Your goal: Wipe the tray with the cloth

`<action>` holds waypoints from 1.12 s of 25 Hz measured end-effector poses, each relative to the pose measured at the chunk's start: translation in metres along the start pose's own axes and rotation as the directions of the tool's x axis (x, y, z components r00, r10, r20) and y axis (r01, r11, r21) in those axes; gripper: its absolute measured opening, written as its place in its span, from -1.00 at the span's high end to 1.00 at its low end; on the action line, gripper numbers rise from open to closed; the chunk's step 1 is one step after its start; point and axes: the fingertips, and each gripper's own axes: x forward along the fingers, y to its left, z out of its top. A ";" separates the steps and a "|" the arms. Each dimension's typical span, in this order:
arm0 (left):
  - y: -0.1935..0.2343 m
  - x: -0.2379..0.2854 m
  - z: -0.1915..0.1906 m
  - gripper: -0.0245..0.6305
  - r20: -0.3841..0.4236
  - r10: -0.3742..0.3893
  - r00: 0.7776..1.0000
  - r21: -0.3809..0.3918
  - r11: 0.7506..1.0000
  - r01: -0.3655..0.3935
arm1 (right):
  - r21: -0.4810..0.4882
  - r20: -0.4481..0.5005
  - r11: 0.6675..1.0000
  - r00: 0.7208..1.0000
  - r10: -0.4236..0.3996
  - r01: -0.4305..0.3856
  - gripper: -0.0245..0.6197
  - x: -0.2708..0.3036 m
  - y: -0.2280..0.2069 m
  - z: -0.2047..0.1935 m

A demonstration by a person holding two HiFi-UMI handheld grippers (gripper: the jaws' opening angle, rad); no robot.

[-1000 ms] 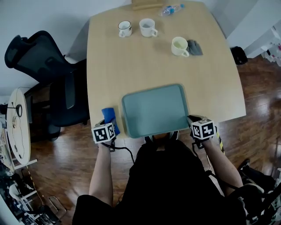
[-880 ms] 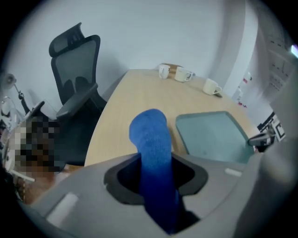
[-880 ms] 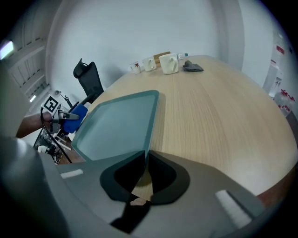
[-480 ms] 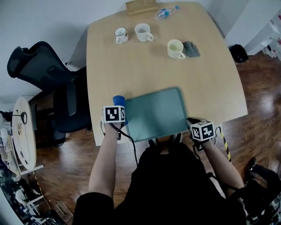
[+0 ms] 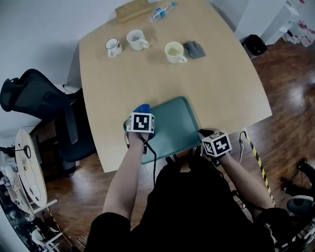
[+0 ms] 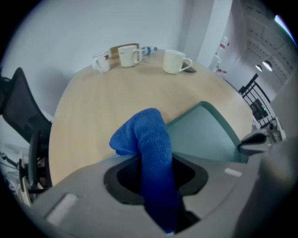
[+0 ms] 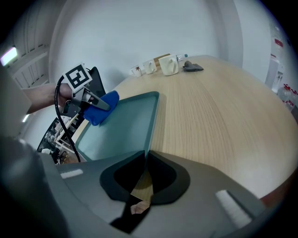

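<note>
Head view: cloth (image 5: 143,108) seemingly touches tray (image 5: 178,124).

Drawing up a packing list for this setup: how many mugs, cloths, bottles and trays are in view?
mugs: 3
cloths: 2, the blue cloth and the grey cloth
bottle: 1
tray: 1
Total: 7

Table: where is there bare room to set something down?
The wide middle of the table, between the cups and the tray, is bare; so is the strip right of the tray. The far edge is crowded: three cups, a grey rag, a bottle.
</note>
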 end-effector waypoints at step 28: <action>0.013 -0.020 -0.059 0.47 0.090 -0.068 0.994 -0.089 0.993 0.076 | -0.008 -0.032 1.000 0.999 0.000 0.000 0.82 -0.003 -0.008 -0.006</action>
